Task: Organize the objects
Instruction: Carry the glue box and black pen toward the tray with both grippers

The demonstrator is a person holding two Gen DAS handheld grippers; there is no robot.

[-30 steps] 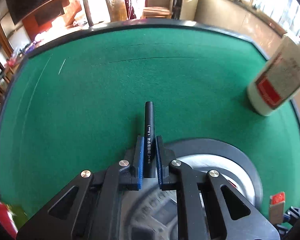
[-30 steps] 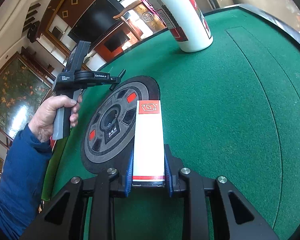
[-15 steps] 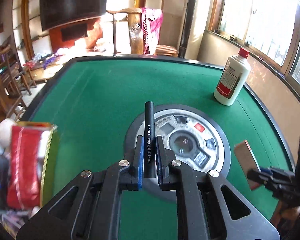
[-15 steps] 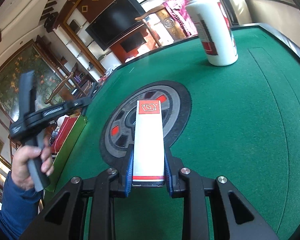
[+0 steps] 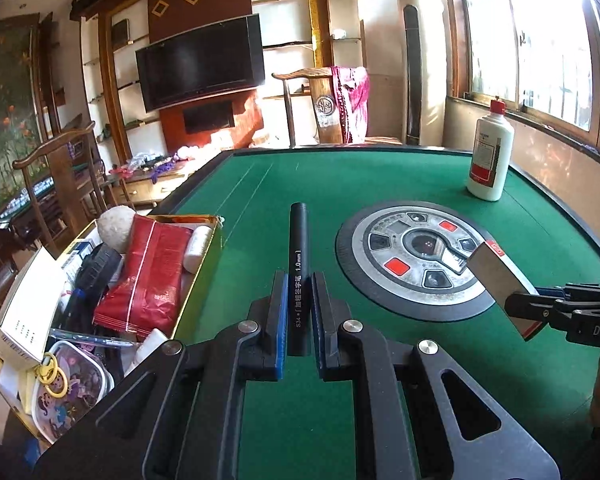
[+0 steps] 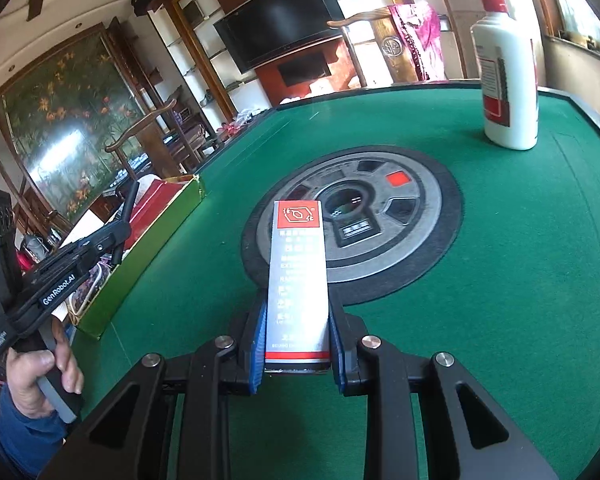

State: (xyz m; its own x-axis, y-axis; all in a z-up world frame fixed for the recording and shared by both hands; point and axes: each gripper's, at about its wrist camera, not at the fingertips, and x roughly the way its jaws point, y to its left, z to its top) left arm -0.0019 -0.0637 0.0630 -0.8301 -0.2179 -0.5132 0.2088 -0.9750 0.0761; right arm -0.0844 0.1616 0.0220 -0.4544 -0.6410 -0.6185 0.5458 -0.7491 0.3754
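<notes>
The box point(image 5: 198, 280) holds a red pouch point(image 5: 148, 276); left gripper point(image 5: 299, 312) pinches a pen point(image 5: 299, 264), right gripper point(image 6: 296, 344) a carton point(image 6: 297, 276)

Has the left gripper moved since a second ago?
Yes. The left gripper, shut on the black pen, has pulled back from the green table and swung left: the storage box is now in view.

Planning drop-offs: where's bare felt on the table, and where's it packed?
Free: felt between the box and the centre disc, and the far stretch behind the disc, left of the bottle. Crowded: the box itself, heaped to its rim with a red packet and more.
</notes>
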